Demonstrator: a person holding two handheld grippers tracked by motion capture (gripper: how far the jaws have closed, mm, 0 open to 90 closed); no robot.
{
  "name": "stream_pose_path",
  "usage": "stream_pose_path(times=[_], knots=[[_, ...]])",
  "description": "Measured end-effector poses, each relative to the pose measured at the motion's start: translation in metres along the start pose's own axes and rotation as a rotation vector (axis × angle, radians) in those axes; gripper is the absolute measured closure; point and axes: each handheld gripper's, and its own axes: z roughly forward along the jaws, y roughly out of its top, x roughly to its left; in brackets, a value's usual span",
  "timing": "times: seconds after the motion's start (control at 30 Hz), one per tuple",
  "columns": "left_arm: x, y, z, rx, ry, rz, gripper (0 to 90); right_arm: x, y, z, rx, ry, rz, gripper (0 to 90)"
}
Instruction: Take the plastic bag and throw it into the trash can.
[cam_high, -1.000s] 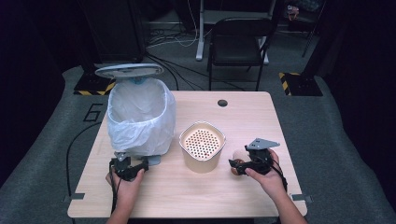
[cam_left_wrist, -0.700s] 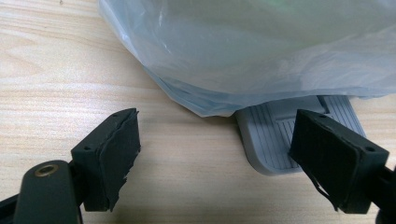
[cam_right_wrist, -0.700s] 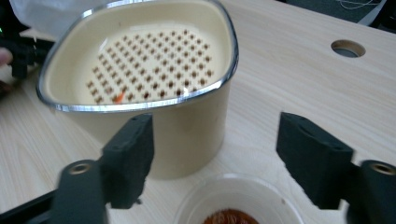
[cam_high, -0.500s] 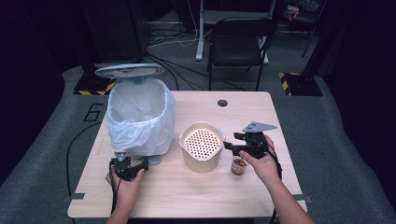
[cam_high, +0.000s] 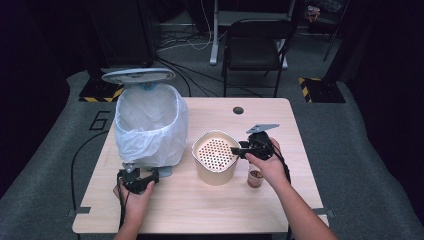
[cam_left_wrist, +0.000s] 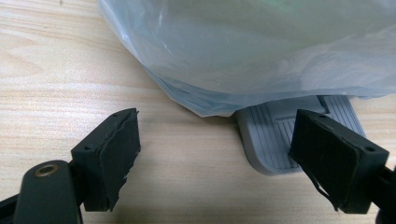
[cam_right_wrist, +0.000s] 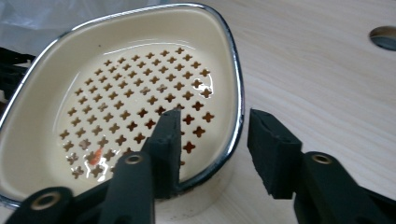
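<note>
The step in hand looks like taking hold of the cream strainer pot by its rim, perhaps to tip its contents into the lined bin just left of it. The pot stands on the surface between the bin and a small brown cup, which sits just right of the pot, under the person's right hand.

The right gripper is at the pot's right edge. In the right gripper view its fingers straddle the chrome rim: one finger is inside, over the perforated insert, the other outside the wall. The fingers have just been closing, with the rim between them. A gap shows beside the outer finger, so I judge they are narrow but not yet clamped.

The next move calls for closing fully on the rim, then lifting gently, since the pot may swing from a one-sided hold.

The left gripper rests in front of the bin, well left of the pot. Its fingers stand apart and hold nothing, flanking the bin's grey pedal without pressing it.
</note>
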Motion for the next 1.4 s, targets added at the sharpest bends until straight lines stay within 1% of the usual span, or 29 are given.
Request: stream_pose_path(times=[0.03, 0.07, 0.2, 0.23, 0.33, 0.4, 0.47, 0.5, 0.53, 0.8, 0.83, 0.87, 0.9, 0.97, 1.0, 1.03, 1.1, 1.17, 1.23, 1.3, 1.4], knots=[[0.0, 0.0, 0.0, -0.001, 0.0, -0.001, 15.6, -0.001, 0.001, 0.001, 0.006, 0.018, 0.01, 59.6], [0.0, 0.0, 0.0, -0.001, 0.0, -0.001, 15.6, -0.001, 0.001, 0.003, 0.009, 0.024, 0.013, 60.9], [0.0, 0.0, 0.0, -0.001, 0.0, -0.001, 15.6, 0.003, 0.003, 0.004, 0.027, -0.003, -0.006, 61.8], [0.0, 0.0, 0.0, -0.001, 0.0, -0.001, 15.6, 0.003, 0.003, 0.004, 0.029, -0.005, -0.004, 62.2], [0.0, 0.0, 0.0, -0.001, 0.0, 0.0, 15.6, 0.003, 0.003, 0.002, 0.04, 0.009, -0.003, 63.8], [0.0, 0.0, 0.0, 0.0, 0.0, 0.0, 15.6, 0.004, 0.002, 0.001, 0.038, 0.017, -0.017, 64.2], [0.0, 0.0, 0.0, 0.0, 0.0, 0.0, 15.6, 0.008, 0.0, -0.001, 0.048, 0.024, -0.027, 64.1], [0.0, 0.0, 0.0, 0.0, 0.0, 0.0, 15.6, 0.009, -0.001, -0.002, 0.05, 0.026, -0.025, 64.1], [0.0, 0.0, 0.0, -0.001, 0.0, -0.001, 15.6, 0.01, -0.002, -0.003, 0.048, 0.032, -0.038, 64.2], [0.0, 0.0, 0.0, 0.002, 0.0, 0.002, 15.6, 0.023, -0.015, -0.014, 0.06, 0.071, -0.059, 64.5], [0.0, 0.0, 0.0, 0.001, 0.0, 0.001, 15.6, 0.024, -0.016, -0.015, 0.058, 0.078, -0.068, 64.5], [0.0, 0.0, 0.0, 0.002, -0.001, 0.002, 15.6, 0.027, -0.017, -0.016, 0.059, 0.079, -0.063, 64.2], [0.0, 0.0, 0.0, 0.001, -0.001, 0.001, 15.6, 0.028, -0.018, -0.017, 0.06, 0.085, -0.072, 63.7], [0.0, 0.0, 0.0, 0.0, -0.001, 0.0, 15.6, 0.03, -0.02, -0.019, 0.064, 0.091, -0.074, 59.5], [0.0, 0.0, 0.0, 0.0, -0.001, 0.0, 15.6, 0.031, -0.021, -0.021, 0.057, 0.095, -0.082, 53.9], [0.0, 0.0, 0.0, 0.0, -0.001, 0.0, 15.6, 0.032, -0.021, -0.023, 0.053, 0.102, -0.081, 50.0], [0.0, 0.0, 0.0, 0.0, -0.001, -0.001, 15.6, 0.033, -0.021, -0.028, 0.02, 0.093, -0.074, 42.8], [0.0, 0.0, 0.0, 0.0, -0.001, 0.0, 15.6, 0.033, -0.02, -0.034, -0.01, 0.08, -0.073, 38.8], [0.0, 0.0, 0.0, 0.001, -0.002, 0.0, 15.6, 0.032, -0.02, -0.039, -0.024, 0.069, -0.073, 32.7], [0.0, 0.0, 0.0, 0.001, -0.002, 0.002, 15.6, 0.029, -0.021, -0.043, -0.031, 0.067, -0.066, 28.8], [0.0, 0.0, 0.0, 0.002, -0.002, 0.003, 15.7, 0.026, -0.023, -0.049, -0.057, 0.065, -0.056, 17.8]])
